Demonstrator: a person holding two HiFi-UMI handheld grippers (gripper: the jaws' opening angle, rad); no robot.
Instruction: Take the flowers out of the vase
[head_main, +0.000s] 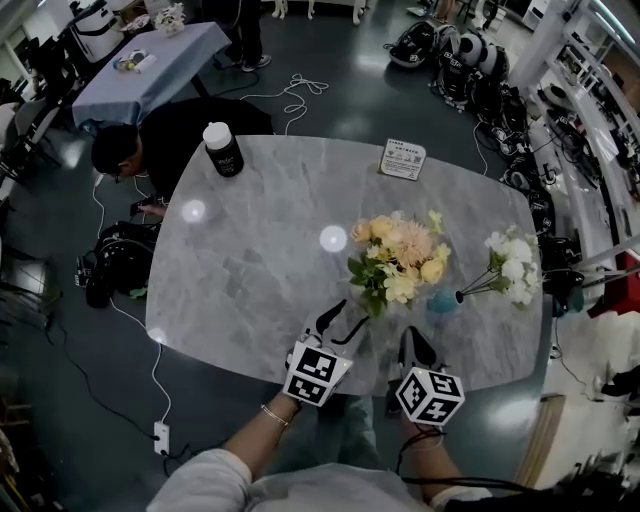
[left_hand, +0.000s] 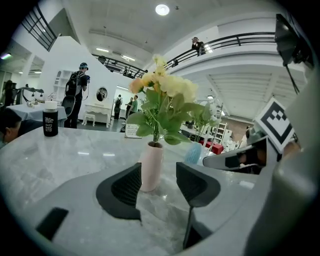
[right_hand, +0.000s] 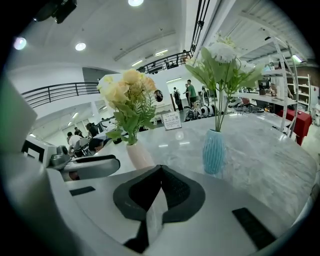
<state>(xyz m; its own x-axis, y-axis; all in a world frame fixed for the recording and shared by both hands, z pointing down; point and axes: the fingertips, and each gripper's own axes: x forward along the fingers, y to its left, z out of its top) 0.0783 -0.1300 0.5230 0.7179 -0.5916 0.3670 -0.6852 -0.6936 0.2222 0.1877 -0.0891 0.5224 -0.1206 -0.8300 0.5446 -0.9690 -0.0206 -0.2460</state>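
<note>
A bunch of yellow and peach flowers (head_main: 400, 255) stands in a pale pink vase (left_hand: 151, 167) near the table's front. To its right, a ribbed blue vase (head_main: 444, 300) holds white flowers (head_main: 512, 265) that lean right. My left gripper (head_main: 342, 322) is open just in front of the pink vase, which shows beyond the gap between the pads without touching them. In its own view the left gripper (left_hand: 157, 187) holds nothing. My right gripper (right_hand: 159, 172) is shut and empty, short of the blue vase (right_hand: 214, 151). In the head view the right gripper (head_main: 413, 345) sits beside the left.
The grey marble table (head_main: 250, 260) carries a black bottle with a white cap (head_main: 222, 150) at the far left and a printed card (head_main: 403, 158) at the far side. A person (head_main: 140, 145) crouches by the table's left far edge. Cables lie on the floor.
</note>
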